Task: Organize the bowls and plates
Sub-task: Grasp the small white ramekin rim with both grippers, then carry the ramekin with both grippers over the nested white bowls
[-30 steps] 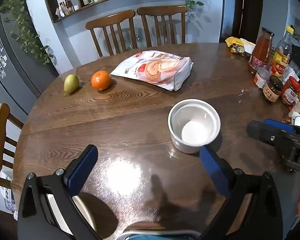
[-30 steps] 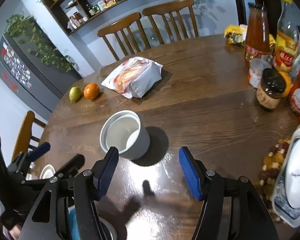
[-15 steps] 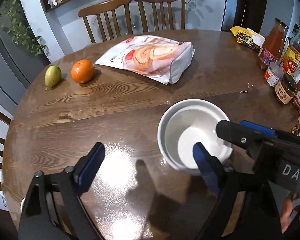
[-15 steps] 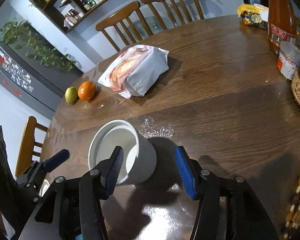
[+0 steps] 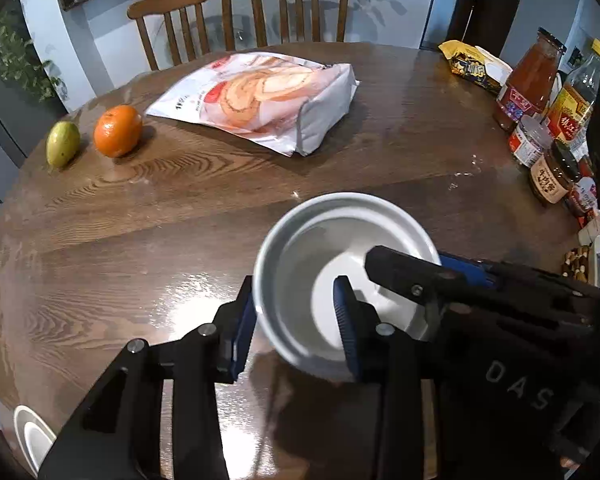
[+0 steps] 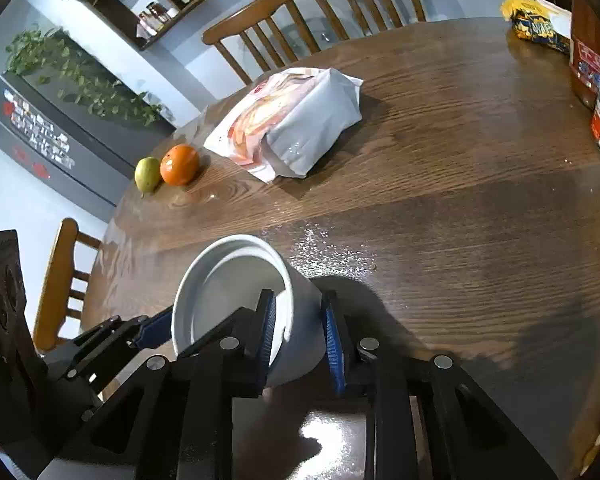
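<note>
With the white bowl (image 5: 340,292) at lower centre of the counter (image 5: 140,240) and both the left gripper (image 5: 296,320) and the right gripper (image 6: 298,336), jaws just closed, clenched astride opposite walls, you should lift evenly, keeping it level.
</note>
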The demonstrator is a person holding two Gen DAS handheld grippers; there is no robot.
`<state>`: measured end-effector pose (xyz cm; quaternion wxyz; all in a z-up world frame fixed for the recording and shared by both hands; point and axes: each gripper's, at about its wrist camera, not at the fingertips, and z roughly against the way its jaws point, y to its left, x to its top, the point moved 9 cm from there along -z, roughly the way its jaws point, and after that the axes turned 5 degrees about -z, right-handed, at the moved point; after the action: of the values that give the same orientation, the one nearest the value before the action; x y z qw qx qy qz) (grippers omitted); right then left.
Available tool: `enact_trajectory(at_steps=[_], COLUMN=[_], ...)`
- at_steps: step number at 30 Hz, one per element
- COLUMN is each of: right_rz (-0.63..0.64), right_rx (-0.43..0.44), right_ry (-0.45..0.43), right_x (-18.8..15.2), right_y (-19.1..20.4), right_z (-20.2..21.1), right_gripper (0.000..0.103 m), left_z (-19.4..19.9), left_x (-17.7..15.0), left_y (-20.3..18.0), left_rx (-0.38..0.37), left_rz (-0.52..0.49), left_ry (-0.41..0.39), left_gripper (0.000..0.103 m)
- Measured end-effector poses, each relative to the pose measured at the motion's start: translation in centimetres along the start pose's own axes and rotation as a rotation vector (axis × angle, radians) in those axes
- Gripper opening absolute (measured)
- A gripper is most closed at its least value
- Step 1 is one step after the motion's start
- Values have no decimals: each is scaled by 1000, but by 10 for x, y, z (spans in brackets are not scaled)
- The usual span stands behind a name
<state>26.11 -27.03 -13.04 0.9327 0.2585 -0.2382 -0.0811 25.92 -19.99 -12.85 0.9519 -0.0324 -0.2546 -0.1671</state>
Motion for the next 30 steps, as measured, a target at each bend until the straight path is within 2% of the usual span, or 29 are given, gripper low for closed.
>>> enact_trajectory(at_steps=[3,6,15,30], right_rz=[6,16,-13,21], right_rx=[-4,-13,-5,4], right_ry=[-5,-22,-44,-111], right_x=[0,-1,-15,-44], right_y=[1,2,1,30], right_z=[-1,0,12,50], right_gripper=[24,23,18,18], left_z=[-1,0,17,68], left_x=[0,-1,-13,-36], left_y=[0,2,-2,-2], left_rx=[-8,5,18,71], left_rz=[5,-5,-44,-90], left_ry=[3,-2,-44,-147], left_gripper=[31,23,24,25])
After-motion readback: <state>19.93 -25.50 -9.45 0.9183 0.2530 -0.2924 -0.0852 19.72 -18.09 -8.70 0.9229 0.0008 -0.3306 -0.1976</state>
